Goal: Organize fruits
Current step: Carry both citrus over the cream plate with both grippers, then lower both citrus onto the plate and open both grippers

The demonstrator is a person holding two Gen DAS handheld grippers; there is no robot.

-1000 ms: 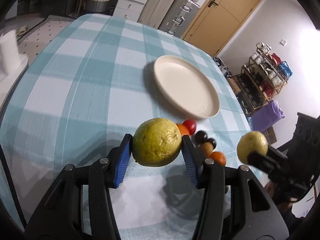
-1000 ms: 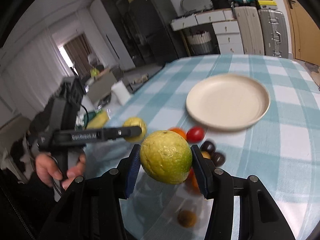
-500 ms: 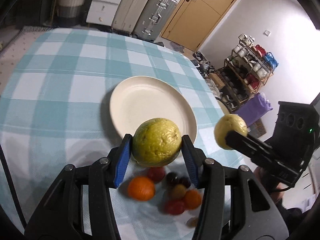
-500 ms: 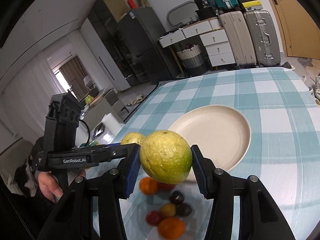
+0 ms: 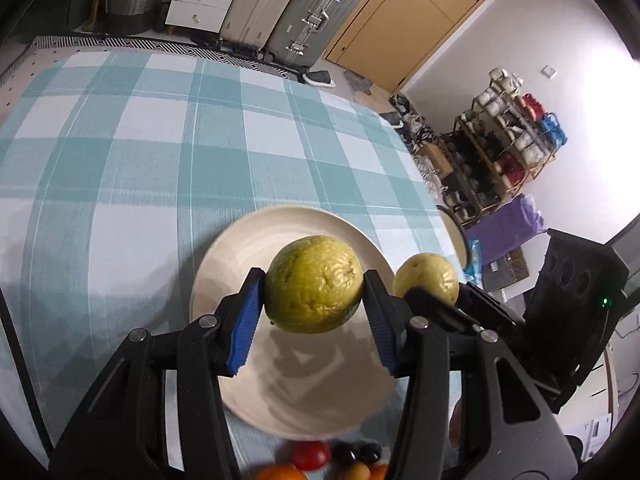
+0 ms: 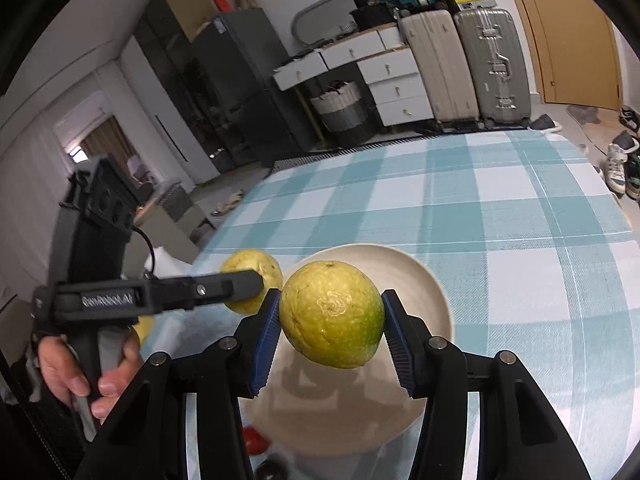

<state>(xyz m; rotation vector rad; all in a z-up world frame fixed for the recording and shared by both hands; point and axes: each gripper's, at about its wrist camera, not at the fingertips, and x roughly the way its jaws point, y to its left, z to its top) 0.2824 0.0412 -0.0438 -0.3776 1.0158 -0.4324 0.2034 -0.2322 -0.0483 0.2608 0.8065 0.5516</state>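
Left gripper (image 5: 314, 312): blue pads clamped on either side of a yellow-green guava (image 5: 314, 284), held in the air above the cream plate (image 5: 240, 248); right gripper (image 6: 330, 330): pads likewise closed on a second guava (image 6: 332, 314), greener along its lower right side, also held over the plate, nearer its left half in the right wrist view. Each gripper shows in the other's camera with its fruit between the fingers, the two fruits just beside each other. Plate: round, no fruit lying in it, resting on a table with a teal-and-white checked cloth (image 5: 140, 140). Small fruits (image 5: 320, 456): a red one, dark ones and orange ones, clustered on the cloth just beside the plate's near rim. A bare hand (image 6: 76, 372) grips the left gripper's handle. Background: suitcases (image 5: 280, 8), a white drawer unit, a wooden door
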